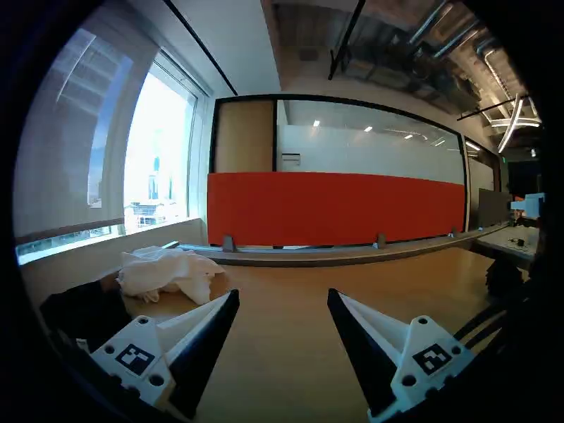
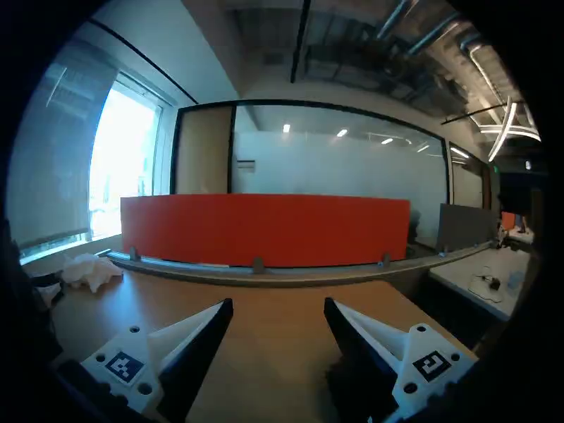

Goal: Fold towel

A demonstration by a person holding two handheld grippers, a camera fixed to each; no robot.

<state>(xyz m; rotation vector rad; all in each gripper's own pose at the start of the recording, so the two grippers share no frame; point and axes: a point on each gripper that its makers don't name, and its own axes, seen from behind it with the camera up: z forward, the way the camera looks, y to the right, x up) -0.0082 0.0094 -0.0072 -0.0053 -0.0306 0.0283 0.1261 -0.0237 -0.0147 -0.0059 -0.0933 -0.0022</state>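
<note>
White towel (image 1: 169, 273) lies crumpled at the far left of the wooden desk (image 1: 296, 352), untouched. Your left gripper (image 1: 282, 292) and right gripper (image 2: 277, 302) hover low over bare desk, fingers spread and holding nothing, probably poised to reach. The left one is nearer the cloth.

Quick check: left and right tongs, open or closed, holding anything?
Left tongs: open, holding nothing.
Right tongs: open, holding nothing.

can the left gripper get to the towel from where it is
Probably yes: the left gripper is open, and the crumpled towel lies ahead to its left with bare table between them.
</note>
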